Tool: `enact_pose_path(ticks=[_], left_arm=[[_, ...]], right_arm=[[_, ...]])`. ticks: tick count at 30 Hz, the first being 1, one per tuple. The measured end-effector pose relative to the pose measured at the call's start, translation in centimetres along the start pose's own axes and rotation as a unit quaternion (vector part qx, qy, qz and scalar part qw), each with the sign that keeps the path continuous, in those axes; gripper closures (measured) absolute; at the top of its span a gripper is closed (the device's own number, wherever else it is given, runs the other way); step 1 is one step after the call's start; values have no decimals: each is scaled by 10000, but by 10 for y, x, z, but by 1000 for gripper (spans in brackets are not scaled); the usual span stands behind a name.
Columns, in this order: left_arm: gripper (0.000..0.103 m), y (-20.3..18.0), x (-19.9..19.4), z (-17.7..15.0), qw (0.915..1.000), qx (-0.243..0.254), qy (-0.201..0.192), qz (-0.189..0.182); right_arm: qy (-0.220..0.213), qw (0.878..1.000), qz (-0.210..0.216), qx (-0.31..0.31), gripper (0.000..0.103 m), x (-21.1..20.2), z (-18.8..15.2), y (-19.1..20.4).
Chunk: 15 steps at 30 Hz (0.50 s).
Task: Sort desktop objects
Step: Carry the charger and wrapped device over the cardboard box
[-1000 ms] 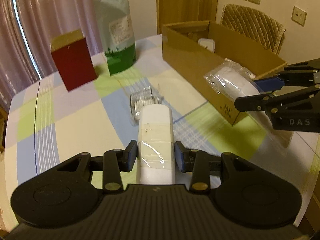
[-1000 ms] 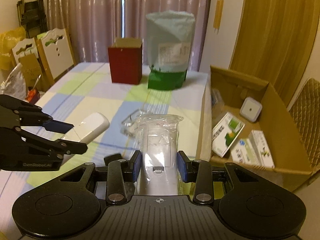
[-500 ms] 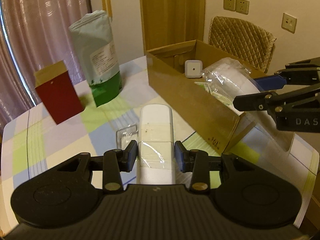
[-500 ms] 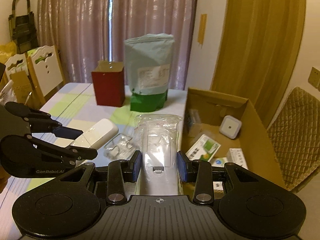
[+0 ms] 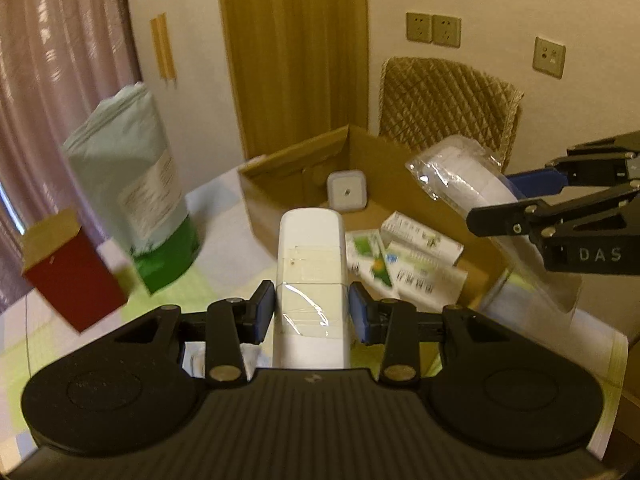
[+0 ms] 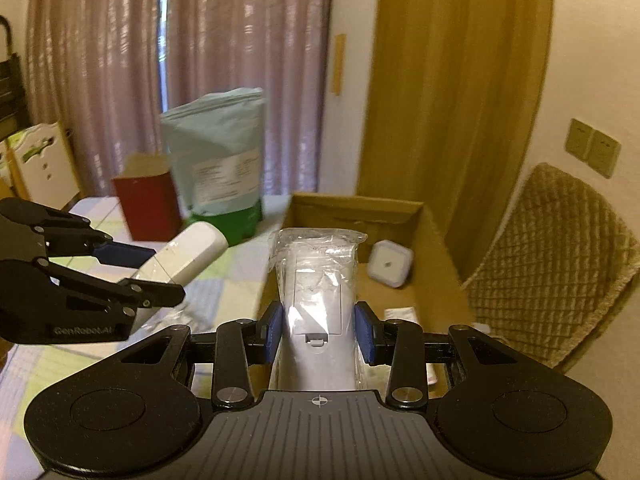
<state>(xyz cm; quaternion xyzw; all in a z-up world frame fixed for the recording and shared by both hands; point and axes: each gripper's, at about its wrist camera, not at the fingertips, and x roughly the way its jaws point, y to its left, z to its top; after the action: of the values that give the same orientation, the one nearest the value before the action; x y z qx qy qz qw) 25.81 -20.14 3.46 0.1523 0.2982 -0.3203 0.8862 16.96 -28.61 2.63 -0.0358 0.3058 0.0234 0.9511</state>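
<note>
Left gripper (image 5: 312, 312) jaws grasp a white remote (image 5: 311, 264); right gripper (image 6: 320, 330) jaws grasp a bagged remote (image 6: 316, 288) above the cardboard box (image 6: 436, 240)

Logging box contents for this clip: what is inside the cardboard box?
Inside the box: a white square device at the far end and several green-and-white packets. The held remote and bagged item hide part of the floor.

"DAS" is printed on the right gripper (image 5: 532, 196) body; "GenRobot.AI" is printed on the left gripper (image 6: 140, 272) body. Other labels are unreadable.
</note>
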Motion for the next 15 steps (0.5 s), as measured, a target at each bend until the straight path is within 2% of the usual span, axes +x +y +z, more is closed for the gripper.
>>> enact_pose_path(ticks=[6,15], left_arm=[[68,-11,28,36,9998,139,-91,-114],[68,-17,87,72,9990,339,47,-293]], right_arm=[[30,9996,-202,204,66,20,12,-31],[313,9984,-230,413,66,61,12,-61]])
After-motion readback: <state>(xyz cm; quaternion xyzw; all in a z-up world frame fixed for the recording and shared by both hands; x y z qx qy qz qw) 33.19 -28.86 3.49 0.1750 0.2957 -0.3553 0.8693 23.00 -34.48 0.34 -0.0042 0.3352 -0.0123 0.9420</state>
